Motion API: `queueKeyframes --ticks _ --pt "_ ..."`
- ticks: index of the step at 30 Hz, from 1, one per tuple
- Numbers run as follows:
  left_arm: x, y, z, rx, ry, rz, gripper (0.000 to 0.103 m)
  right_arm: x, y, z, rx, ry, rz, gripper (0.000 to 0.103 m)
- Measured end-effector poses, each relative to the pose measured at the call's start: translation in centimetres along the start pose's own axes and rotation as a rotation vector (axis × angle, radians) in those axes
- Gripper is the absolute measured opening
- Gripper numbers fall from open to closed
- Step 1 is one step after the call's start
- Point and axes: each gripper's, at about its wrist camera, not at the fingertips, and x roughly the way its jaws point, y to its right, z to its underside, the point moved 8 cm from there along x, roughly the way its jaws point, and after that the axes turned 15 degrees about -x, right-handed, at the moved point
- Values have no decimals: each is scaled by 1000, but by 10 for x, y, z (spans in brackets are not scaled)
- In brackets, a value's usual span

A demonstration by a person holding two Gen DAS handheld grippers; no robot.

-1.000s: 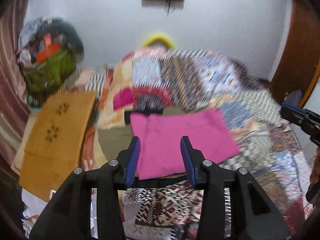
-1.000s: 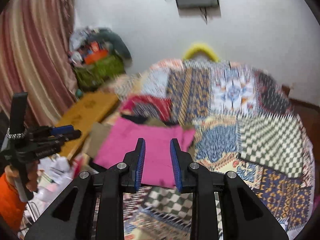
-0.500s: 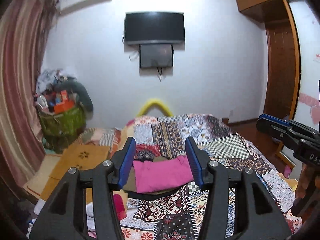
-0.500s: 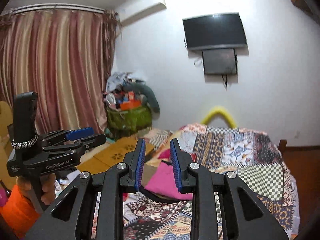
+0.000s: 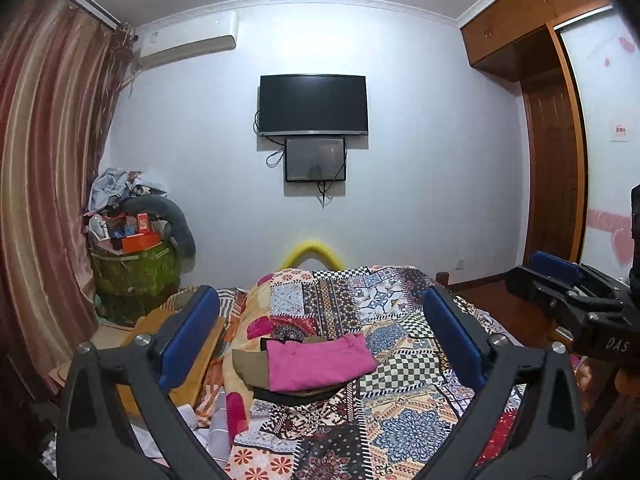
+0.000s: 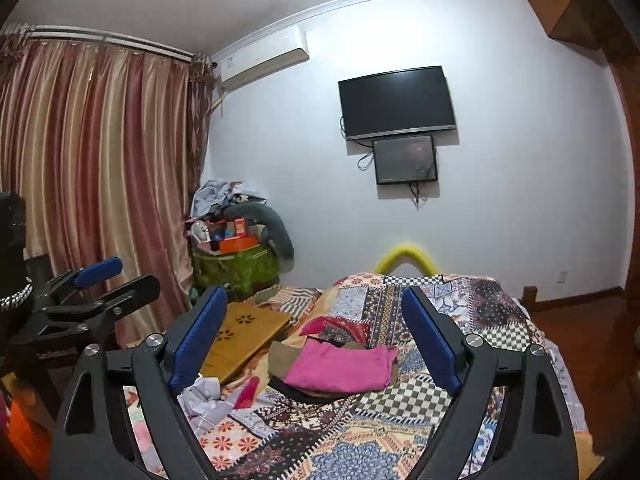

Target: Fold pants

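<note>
The pink pants (image 5: 318, 364) lie folded in a flat rectangle on a small stack of darker folded clothes, on the patchwork bedspread (image 5: 404, 428). They also show in the right wrist view (image 6: 340, 368). My left gripper (image 5: 320, 320) is open wide and empty, held well back from and above the pants. My right gripper (image 6: 316, 324) is open wide and empty, also back from the bed. The right gripper shows at the right edge of the left wrist view (image 5: 560, 280). The left gripper shows at the left of the right wrist view (image 6: 108, 280).
A yellow wooden board (image 6: 240, 336) leans at the bed's left side. A green bin heaped with clutter (image 6: 236, 264) stands in the corner by the curtain (image 6: 100, 180). A TV (image 5: 313, 105) hangs on the far wall. A wooden wardrobe (image 5: 552, 184) is at right.
Both grippers have pulled back and up from the folded pink pants, and both have opened wide. The pants stay on the stack.
</note>
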Motion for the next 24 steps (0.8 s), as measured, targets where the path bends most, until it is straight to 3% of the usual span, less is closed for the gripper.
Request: queueKeyframes --ticks 3,24 --pt "-3 0 3 -4 -7 -1 103 -4 0 2 -9 -12 26 103" --pt "-2 -5 14 -20 -31 -7 103 -16 -8 11 -27 -21 55 103"
